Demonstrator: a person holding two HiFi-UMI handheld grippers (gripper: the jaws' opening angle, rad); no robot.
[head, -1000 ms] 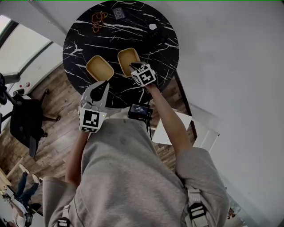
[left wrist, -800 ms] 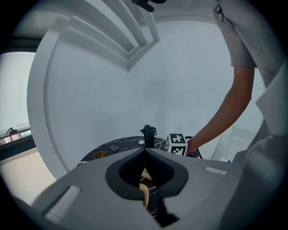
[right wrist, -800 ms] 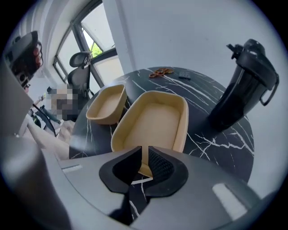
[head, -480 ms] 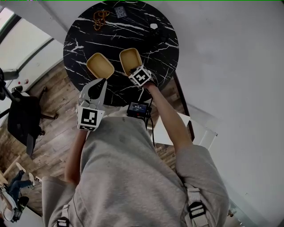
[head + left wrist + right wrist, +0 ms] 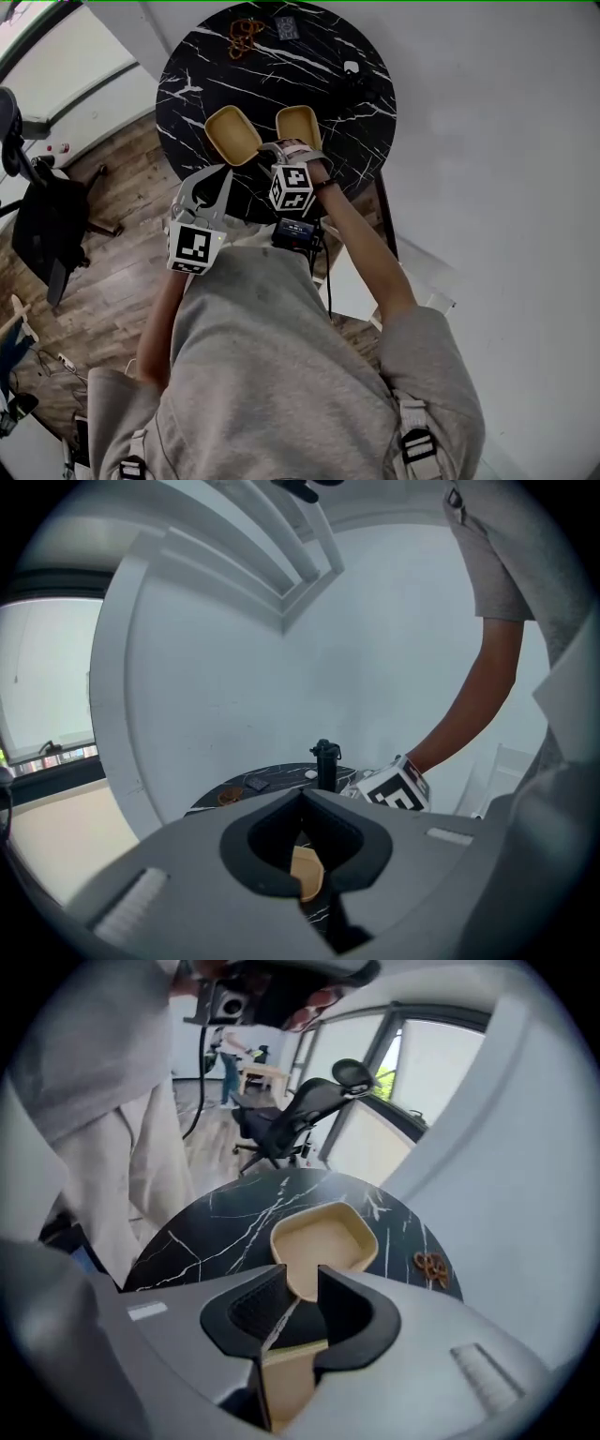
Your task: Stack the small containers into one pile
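Your right claw [image 5: 302, 1283] is opening, with a tan wall [image 5: 286, 1382] standing in the gap between its jaws. I judge that wall to be the near corner of the right tan rounded-square dish [image 5: 298, 125], which looks like matte plastic. The left tan dish [image 5: 232, 134] sits just beside it in the upper middle of the head view. Both rest on the round black marble bench [image 5: 366, 141], side by side and not nested. Your left claw [image 5: 300, 797] is closed and empty, at the bench's lower-left edge in the head view. The risk from here is backing the right claw out sideways before its jaws clear that wall. A pad could catch it, tipping the light dish or skating it across the smooth marble. Nothing is stacked yet.
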